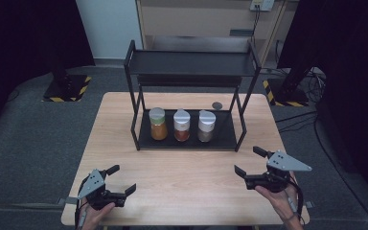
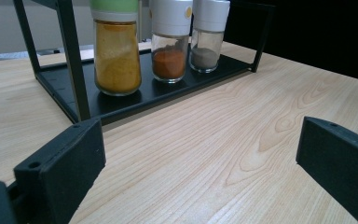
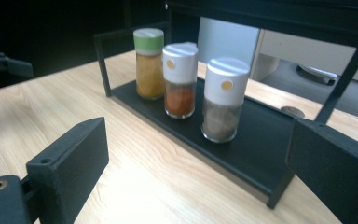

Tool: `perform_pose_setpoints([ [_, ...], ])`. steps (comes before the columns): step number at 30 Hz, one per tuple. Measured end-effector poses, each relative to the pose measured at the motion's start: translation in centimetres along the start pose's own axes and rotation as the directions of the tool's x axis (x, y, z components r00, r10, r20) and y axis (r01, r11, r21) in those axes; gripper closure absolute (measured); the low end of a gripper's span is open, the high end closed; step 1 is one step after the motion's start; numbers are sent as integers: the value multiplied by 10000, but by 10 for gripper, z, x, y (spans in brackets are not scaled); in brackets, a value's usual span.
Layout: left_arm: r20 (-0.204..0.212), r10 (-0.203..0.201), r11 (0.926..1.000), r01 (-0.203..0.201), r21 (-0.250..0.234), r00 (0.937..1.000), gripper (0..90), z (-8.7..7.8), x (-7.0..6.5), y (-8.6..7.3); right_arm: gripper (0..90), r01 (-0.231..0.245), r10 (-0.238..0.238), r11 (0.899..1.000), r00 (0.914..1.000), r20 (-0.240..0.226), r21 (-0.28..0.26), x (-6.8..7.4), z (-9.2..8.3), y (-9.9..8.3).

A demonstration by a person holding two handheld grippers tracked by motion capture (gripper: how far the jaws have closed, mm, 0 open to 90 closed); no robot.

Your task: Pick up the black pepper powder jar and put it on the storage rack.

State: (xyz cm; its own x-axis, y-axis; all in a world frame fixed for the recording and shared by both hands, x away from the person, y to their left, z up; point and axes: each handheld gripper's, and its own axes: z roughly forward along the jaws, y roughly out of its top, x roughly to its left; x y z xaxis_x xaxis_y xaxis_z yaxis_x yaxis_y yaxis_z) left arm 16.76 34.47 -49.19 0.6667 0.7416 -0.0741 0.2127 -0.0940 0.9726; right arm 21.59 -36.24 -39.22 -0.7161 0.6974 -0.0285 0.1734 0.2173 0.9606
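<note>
Three spice jars stand in a row on the bottom tray of a black two-tier rack (image 1: pixel 146 143): a green-lidded yellow jar (image 1: pixel 157 123), a white-lidded orange-red jar (image 1: pixel 181 125) and a white-lidded grey jar (image 1: pixel 206 126). The same jars appear in the left gripper view as yellow jar (image 2: pixel 116 49), red jar (image 2: pixel 169 42), grey jar (image 2: pixel 206 37). In the right gripper view they stand as yellow jar (image 3: pixel 150 65), red jar (image 3: pixel 180 81), grey jar (image 3: pixel 223 100). My left gripper (image 1: pixel 123 179) rests open near the table's front left. My right gripper (image 1: pixel 250 161) is open at the front right, nothing between its jaws.
The light wooden table (image 1: pixel 187 196) has bare room between the rack and both grippers. The rack's upper shelf (image 1: pixel 191 63) overhangs the jars. A small round grey disc (image 1: pixel 216 105) lies on the table behind the rack. Dark stands with striped bases flank the table on the floor.
</note>
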Motion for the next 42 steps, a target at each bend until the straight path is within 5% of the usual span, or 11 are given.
perform_pose_setpoints([
  [21, -188, -70, 9998, 67, -174, 9998, 0, -3, 0, -2, 66, -706, 705, 9974, 9975, 86, 142, 0, -8, -54],
  [42, -76, -208, 9991, 205, -380, 9998, 0, -4, 3, -5, 76, -693, 677, 9963, 9972, 322, 517, -7, -1, -64],
])
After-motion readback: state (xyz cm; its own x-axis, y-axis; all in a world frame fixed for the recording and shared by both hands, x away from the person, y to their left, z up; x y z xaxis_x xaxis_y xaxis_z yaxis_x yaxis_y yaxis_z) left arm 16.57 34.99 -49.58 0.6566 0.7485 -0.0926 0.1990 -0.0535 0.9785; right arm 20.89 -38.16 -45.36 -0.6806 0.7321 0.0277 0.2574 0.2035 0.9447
